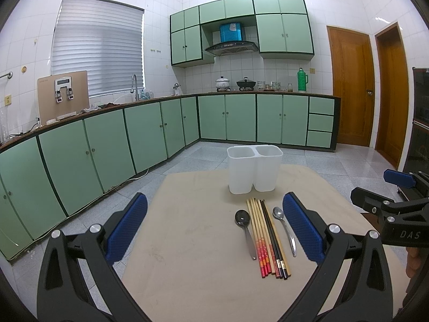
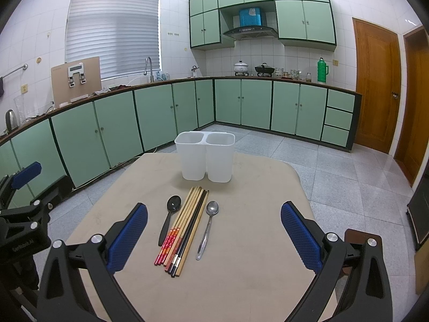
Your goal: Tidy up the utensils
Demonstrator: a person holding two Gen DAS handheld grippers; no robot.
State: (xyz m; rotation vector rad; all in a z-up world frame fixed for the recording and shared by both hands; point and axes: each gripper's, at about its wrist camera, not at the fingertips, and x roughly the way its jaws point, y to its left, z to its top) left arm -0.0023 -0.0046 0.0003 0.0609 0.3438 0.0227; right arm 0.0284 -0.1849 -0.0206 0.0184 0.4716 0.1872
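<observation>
A white two-compartment holder (image 1: 254, 170) (image 2: 205, 159) stands upright at the far side of the beige table (image 1: 193, 241) (image 2: 241, 241). In front of it lie a dark spoon (image 1: 244, 226) (image 2: 169, 216), a bundle of several chopsticks (image 1: 268, 238) (image 2: 185, 228) and a silver spoon (image 1: 284, 228) (image 2: 207, 225), side by side. My left gripper (image 1: 214, 225) hovers open over the table, left of the utensils. My right gripper (image 2: 214, 230) is open, with the utensils lying between its blue pads (image 2: 128, 237). Neither holds anything.
The right gripper's body (image 1: 396, 209) shows at the right edge of the left wrist view; the left gripper's body (image 2: 24, 209) shows at the left edge of the right wrist view. Green kitchen cabinets (image 1: 107, 145) and a tiled floor (image 2: 348, 177) surround the table.
</observation>
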